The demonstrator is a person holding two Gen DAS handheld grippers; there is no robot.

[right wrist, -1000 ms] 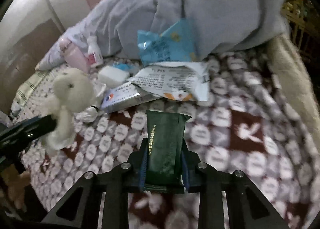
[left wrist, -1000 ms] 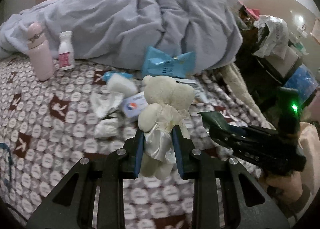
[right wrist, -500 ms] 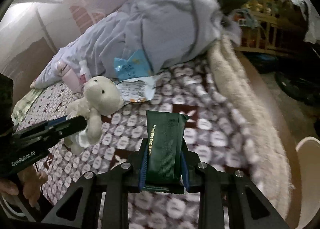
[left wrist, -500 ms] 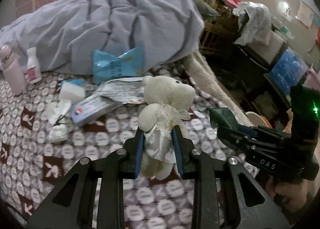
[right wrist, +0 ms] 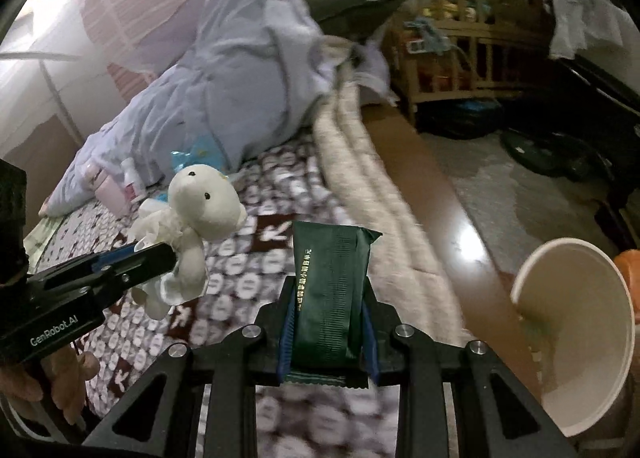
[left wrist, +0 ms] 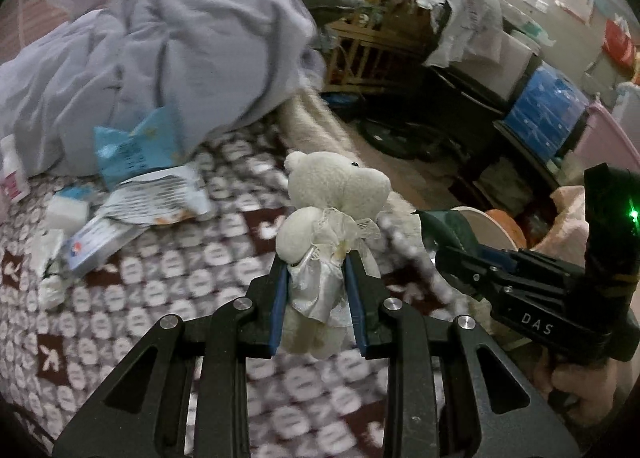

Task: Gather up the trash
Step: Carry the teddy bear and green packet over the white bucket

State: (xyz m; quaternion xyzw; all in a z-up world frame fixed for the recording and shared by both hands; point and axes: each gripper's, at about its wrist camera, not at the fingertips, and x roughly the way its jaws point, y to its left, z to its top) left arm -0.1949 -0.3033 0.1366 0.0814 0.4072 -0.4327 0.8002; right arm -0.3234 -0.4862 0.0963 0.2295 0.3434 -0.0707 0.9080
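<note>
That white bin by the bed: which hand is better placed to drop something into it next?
The right tool: it holds the green wrapper, and the white bin sits beside it.

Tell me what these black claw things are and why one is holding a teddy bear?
They are hand-held grabbers, one in each of a person's hands. Each has two fingers and a small camera looking forward along them, so you get one picture from each grabber.

In the left camera's picture, the left gripper squeezes a white teddy bear in a little dress. The other grabber shows at the right side.

In the right camera's picture, the right gripper pinches a dark green wrapper. A white bin stands on the floor beside the bed.

On the patterned bedspread lie a blue packet, a white wrapper, a small box, crumpled tissues and a rumpled grey blanket.
</note>
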